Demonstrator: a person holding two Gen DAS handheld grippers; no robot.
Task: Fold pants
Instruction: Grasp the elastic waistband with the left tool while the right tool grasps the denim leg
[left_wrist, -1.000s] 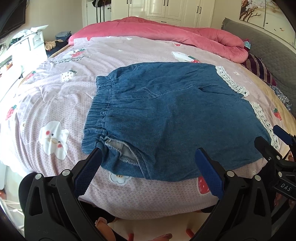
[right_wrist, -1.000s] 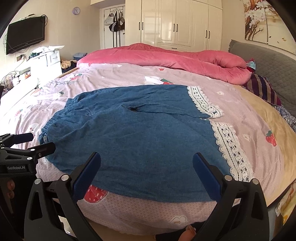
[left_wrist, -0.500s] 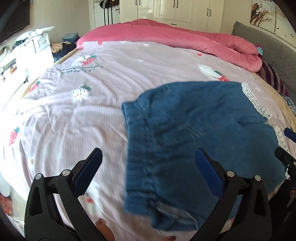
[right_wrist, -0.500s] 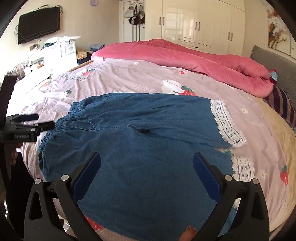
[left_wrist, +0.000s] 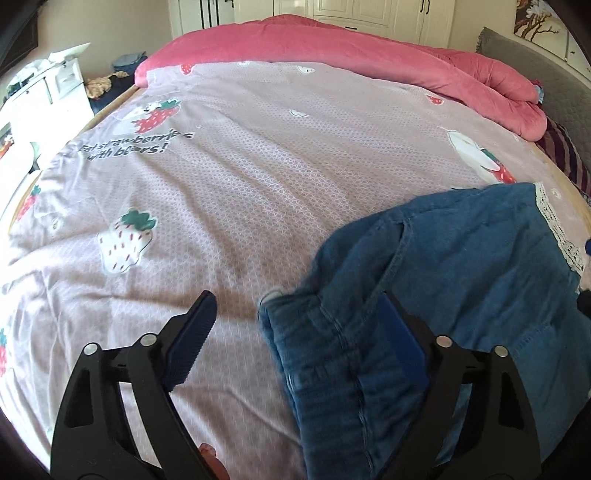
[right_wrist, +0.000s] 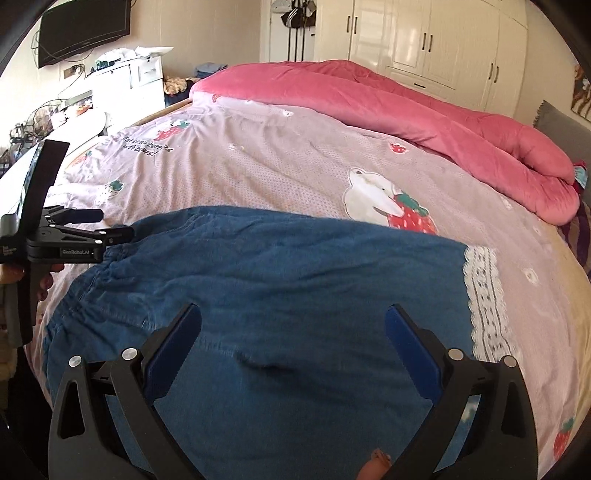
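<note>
The blue denim lace-hemmed pants (right_wrist: 280, 280) lie flat on the pink strawberry-print bed cover (left_wrist: 229, 177), soft and limp. The left gripper (left_wrist: 295, 332), jaws spread and just closing, straddles the gathered waistband (left_wrist: 332, 354), the sturdiest hold; the right gripper (right_wrist: 291, 339) hovers spread above the middle.

Pants (left_wrist: 461, 280) waistband blurred; lower part cut off by frame.

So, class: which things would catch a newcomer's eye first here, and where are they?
The blue denim pants with white lace hems lie spread on the near side of the bed. Behind them a pink quilt is heaped along the far edge, above the strawberry-and-bear bedspread.
</note>
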